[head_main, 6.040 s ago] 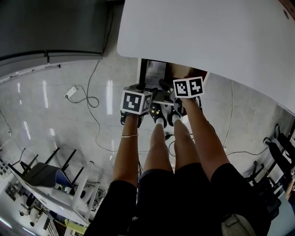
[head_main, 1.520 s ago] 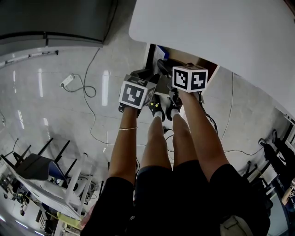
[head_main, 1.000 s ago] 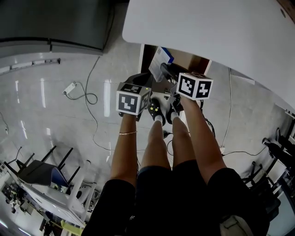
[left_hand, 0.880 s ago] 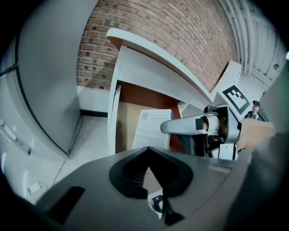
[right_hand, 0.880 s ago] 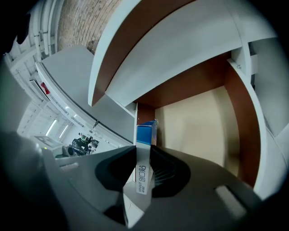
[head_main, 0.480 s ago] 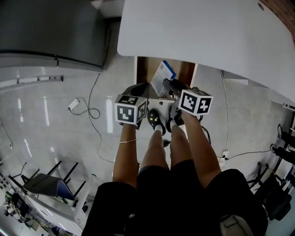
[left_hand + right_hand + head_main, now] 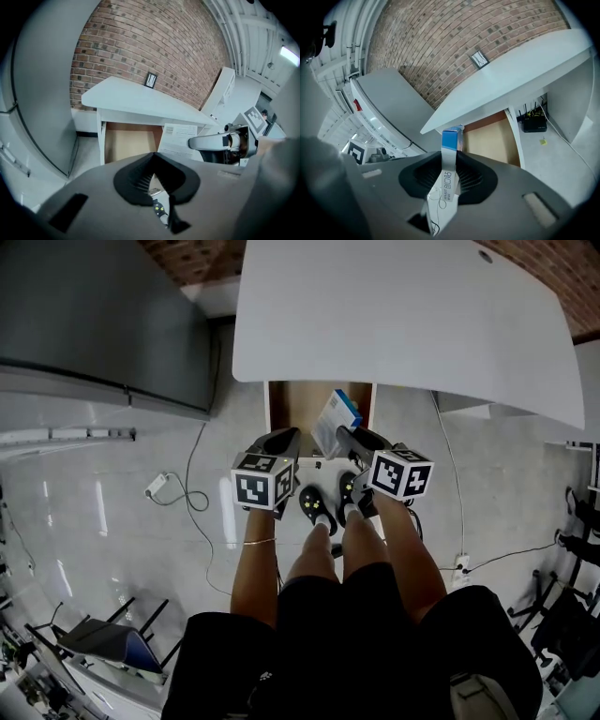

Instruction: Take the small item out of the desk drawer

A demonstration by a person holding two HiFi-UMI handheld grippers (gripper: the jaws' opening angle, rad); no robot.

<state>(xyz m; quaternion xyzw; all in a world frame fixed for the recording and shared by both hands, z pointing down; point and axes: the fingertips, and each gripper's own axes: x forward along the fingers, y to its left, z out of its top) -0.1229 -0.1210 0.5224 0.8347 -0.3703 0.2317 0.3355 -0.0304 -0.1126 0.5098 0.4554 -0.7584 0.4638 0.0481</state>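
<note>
- Head view puts the person's shoes (image 7: pixel 319 507) nearest, planted on the tiled floor.
- Left gripper (image 7: pixel 284 437) is clenched on nothing, its jaws pressed together. It sits higher than a second ago.
- Right gripper (image 7: pixel 343 435) grasps a small blue and white box (image 7: pixel 335 416) by its narrow sides, and it has risen too.
- Six seconds ago both grippers were low at the drawer (image 7: pixel 298 401) with no box showing. Now the box hangs tilted above the drawer's open front, out of it.
- Bare wooden drawer bottom shows under the white desk (image 7: pixel 403 315).
- Brick wall (image 7: pixel 154 42) stands behind the desk.
</note>
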